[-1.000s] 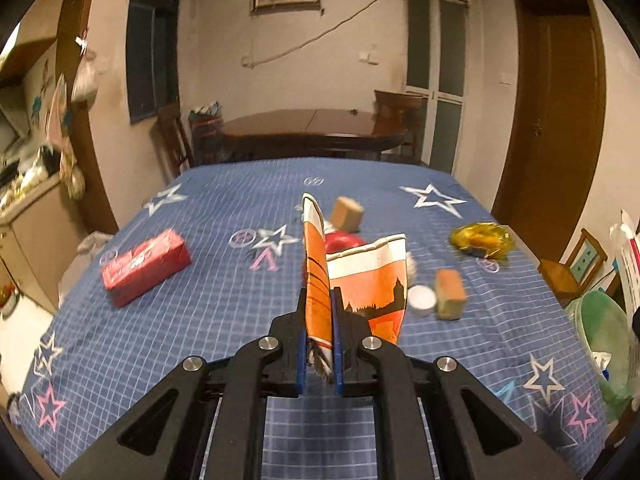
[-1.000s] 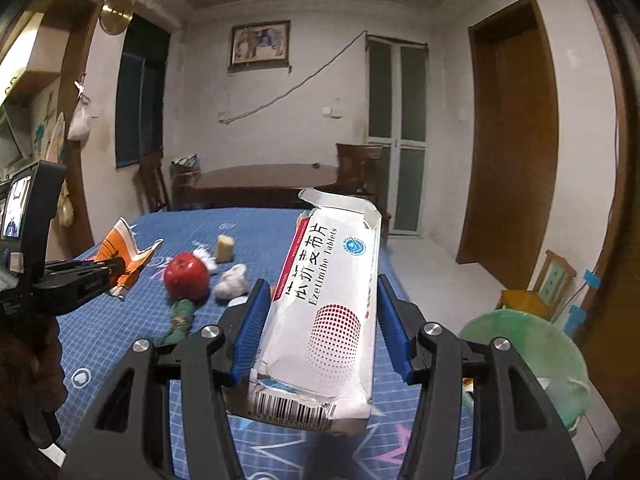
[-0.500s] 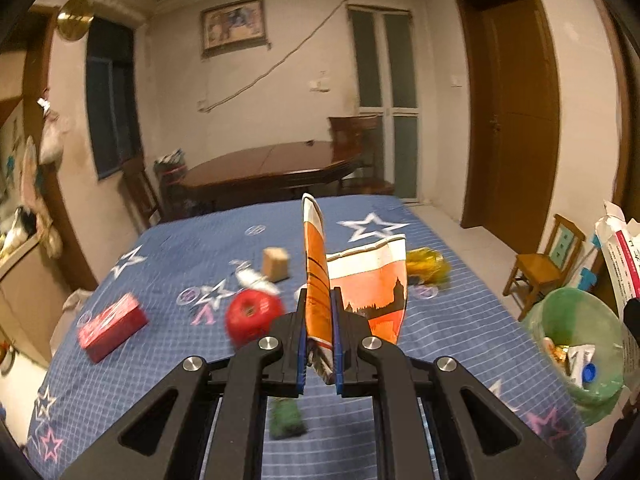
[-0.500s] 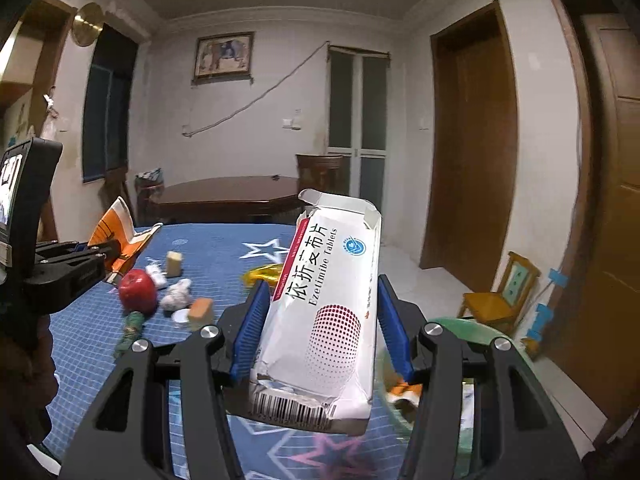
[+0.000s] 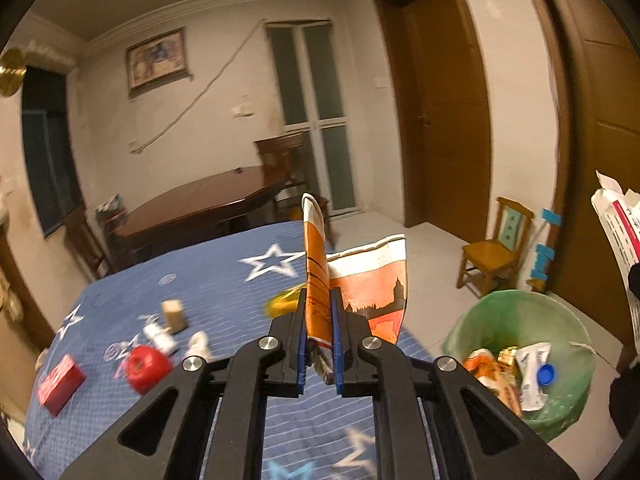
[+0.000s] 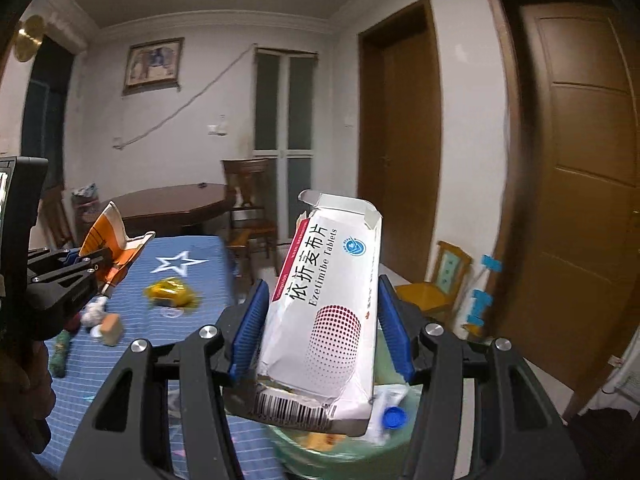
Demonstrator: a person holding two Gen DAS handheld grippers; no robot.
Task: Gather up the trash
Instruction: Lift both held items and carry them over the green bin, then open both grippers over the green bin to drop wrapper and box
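Note:
My left gripper is shut on a crumpled orange-and-white wrapper, which sticks up from between the blue pads. It hangs over the right side of the blue star-patterned table. A white tablet box with a torn top flap stands upright in my right gripper, pressed between both pads. Directly below that box is the green-lined trash bin. In the left wrist view the bin stands on the floor at lower right, with wrappers and a blue cap inside. The box shows at that view's right edge.
On the table lie a red apple, a red box, a wooden block, a yellow wrapper and small white scraps. A small wooden chair stands beyond the bin, brown doors behind it. A dark dining table fills the back.
Both grippers have swung right, away from the table's middle toward the bin, each keeping its hold. The bin now lies under the right gripper and closer in the left wrist view.

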